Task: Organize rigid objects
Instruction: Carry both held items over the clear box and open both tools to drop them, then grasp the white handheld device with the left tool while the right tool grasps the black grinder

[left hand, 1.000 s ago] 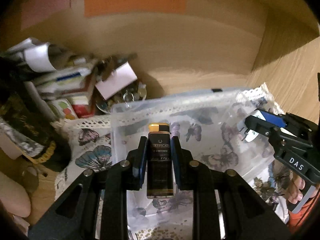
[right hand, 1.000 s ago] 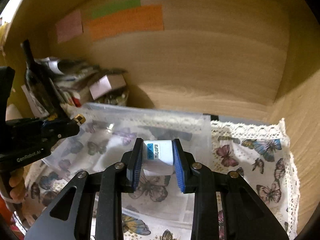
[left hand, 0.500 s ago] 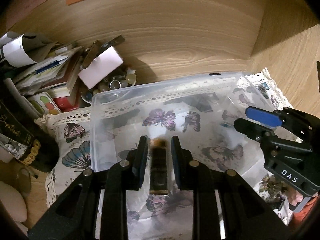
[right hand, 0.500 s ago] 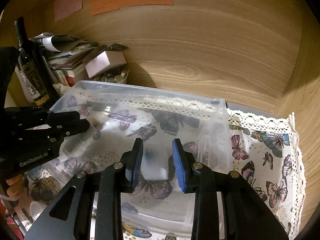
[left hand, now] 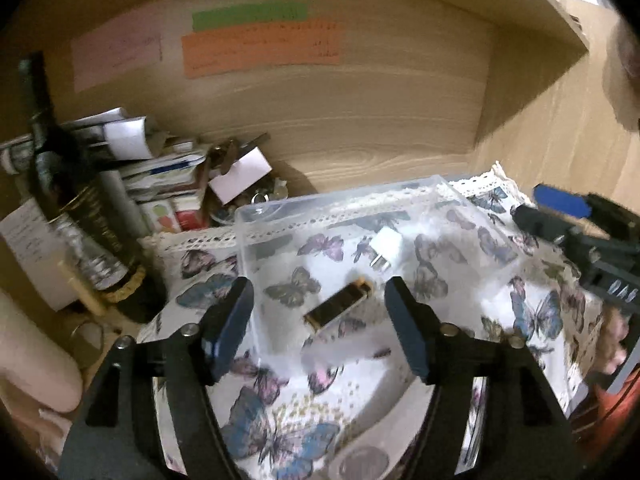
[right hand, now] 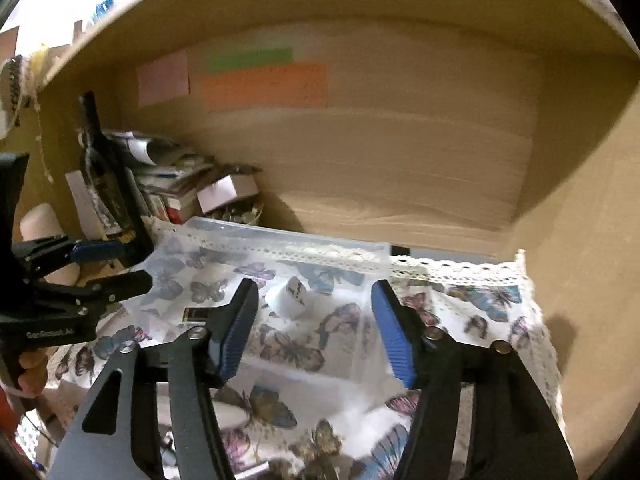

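Note:
A clear plastic box (left hand: pixel 340 200) stands on a butterfly cloth inside a wooden shelf. On the box's floor lie a black-and-gold lighter (left hand: pixel 338 306) and a white plug adapter (left hand: pixel 385 246), both loose. My left gripper (left hand: pixel 319 283) hovers above the lighter with its jaws opening and its pads touching nothing. My right gripper (right hand: pixel 314 292) hangs over the adapter (right hand: pixel 292 298), its jaws opening too, with nothing pressed between them. The right wrist view also shows the lighter (right hand: pixel 196 314), the box rim (right hand: pixel 288 238) and the left gripper (right hand: pixel 138 263). The right gripper (left hand: pixel 540 208) enters the left wrist view from the right.
A dark wine bottle (left hand: pixel 60 184) stands at the left, beside a pile of papers and small boxes (left hand: pixel 160 184) and a bowl of small bits (left hand: pixel 260 200). Coloured notes (left hand: pixel 260 46) hang on the back wall. The lace-edged cloth (right hand: pixel 480 292) reaches the right side wall.
Both grippers let go: the lighter and the adapter now lie in the box. Both sets of jaws have spread wide, and both grippers have drawn back and up from the box.

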The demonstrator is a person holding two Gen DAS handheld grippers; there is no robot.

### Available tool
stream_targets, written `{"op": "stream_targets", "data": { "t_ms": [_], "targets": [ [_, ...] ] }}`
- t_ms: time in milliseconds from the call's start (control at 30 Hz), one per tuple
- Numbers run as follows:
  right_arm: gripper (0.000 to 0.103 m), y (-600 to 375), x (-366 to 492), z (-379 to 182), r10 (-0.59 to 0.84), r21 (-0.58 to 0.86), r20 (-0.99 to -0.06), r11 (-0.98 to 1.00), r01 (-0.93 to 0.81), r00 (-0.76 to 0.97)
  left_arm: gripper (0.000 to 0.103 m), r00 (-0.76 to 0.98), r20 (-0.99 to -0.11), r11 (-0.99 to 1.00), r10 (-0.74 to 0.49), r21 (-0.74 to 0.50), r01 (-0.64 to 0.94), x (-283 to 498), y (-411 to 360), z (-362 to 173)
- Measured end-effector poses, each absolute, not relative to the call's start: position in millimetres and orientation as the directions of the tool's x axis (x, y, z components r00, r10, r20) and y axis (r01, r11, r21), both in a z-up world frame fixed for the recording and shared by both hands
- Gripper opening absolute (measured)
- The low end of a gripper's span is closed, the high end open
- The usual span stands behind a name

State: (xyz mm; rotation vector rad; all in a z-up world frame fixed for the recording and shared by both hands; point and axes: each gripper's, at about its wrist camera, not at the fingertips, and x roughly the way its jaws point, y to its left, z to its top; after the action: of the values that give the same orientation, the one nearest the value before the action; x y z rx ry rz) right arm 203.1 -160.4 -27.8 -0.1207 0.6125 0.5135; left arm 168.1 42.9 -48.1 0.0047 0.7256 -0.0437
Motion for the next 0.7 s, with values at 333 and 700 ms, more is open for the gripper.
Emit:
{"op": "stream_targets", "data": {
  "t_ms": [333,700],
  "targets": [
    [0.062,-199.4,165.9,-54.5,0.366,0.062,-0.618,0.905,-0.421,0.696,0.087,0.672,-0.734,0.994,-0.100,-0.037,0.108,126.4,27.8,-92.3],
    [0.062,-197.6,164.2,-118.2,0.372,0.152,-0.754,0.900,-0.408,0.541,0.083,0.579,-0.807,0.990,-0.119,-0.054,0.129,122.0,15.8,-134.7]
  ]
}}
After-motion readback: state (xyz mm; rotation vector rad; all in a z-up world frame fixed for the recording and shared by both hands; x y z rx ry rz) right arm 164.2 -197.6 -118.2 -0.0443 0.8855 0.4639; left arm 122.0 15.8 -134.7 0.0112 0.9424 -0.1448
